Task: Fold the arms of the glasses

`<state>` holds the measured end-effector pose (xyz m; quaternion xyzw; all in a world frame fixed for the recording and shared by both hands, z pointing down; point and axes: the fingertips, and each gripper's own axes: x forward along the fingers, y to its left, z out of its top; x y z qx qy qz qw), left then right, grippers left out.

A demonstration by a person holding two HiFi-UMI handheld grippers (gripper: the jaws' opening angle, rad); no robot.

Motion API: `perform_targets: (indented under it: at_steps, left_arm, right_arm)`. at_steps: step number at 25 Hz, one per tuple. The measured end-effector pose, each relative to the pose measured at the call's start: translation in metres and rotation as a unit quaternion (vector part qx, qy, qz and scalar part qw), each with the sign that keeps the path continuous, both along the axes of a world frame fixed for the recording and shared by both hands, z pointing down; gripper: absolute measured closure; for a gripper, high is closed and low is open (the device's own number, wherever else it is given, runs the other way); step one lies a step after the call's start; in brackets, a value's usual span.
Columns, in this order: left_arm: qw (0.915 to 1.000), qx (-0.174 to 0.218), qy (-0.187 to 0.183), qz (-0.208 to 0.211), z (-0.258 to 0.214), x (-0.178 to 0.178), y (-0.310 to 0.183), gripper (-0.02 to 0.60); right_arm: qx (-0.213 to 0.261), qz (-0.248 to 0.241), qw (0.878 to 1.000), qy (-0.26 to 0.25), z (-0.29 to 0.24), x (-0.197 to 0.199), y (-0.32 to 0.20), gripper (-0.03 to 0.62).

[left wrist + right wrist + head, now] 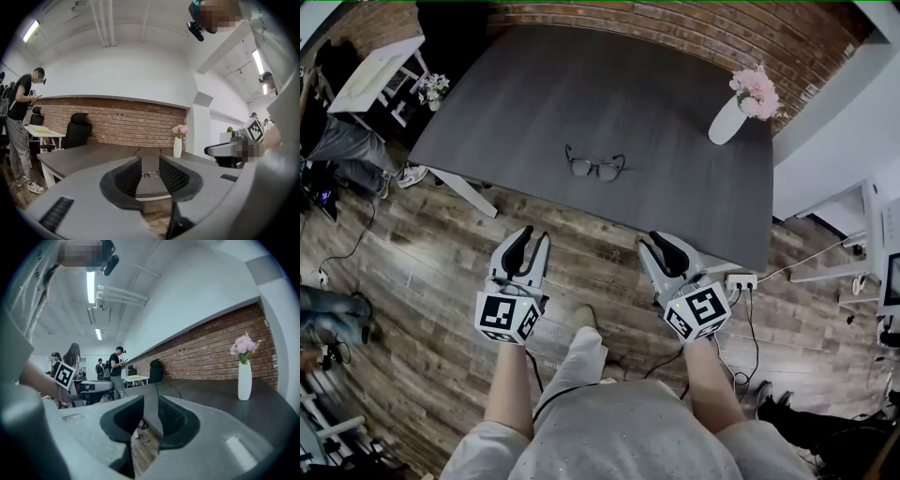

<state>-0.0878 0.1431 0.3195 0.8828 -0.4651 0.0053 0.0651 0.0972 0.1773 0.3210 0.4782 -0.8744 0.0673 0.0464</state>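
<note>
A pair of dark-framed glasses (595, 167) lies on the dark grey table (581, 84), arms spread open and pointing toward the far side. In the left gripper view the glasses (150, 174) show small and far off between the jaws. My left gripper (535, 238) hovers over the wooden floor short of the table's near edge, open and empty. My right gripper (662, 242) is beside it, also before the edge, jaws apart with nothing between them. Both point toward the table. The open jaws show again in the left gripper (150, 165) and right gripper (150, 408) views.
A white vase with pink flowers (731, 117) stands at the table's far right. A power strip (741, 280) and cables lie on the floor to the right. A white side table (373, 73) and a person (21, 126) are at the left, with a black office chair (77, 130) behind the table.
</note>
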Motion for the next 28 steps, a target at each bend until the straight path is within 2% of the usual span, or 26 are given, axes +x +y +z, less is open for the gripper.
perform_targets:
  at_steps: [13, 21, 28]
  left_arm:
    - [0.9982, -0.014, -0.016, 0.056, 0.026, 0.003, -0.103, 0.465]
    - [0.9953, -0.019, -0.02, 0.093, 0.038, 0.023, -0.133, 0.466]
    - [0.9918, -0.028, -0.046, 0.116, 0.054, 0.041, -0.153, 0.466]
  right_arm:
    - [-0.025, 0.049, 0.998, 0.004, 0.025, 0.001, -0.092, 0.496]
    - [-0.039, 0.061, 0.997, 0.004, 0.036, 0.009, -0.118, 0.487]
    - [-0.056, 0.057, 0.997, 0.011, 0.051, 0.012, -0.142, 0.477]
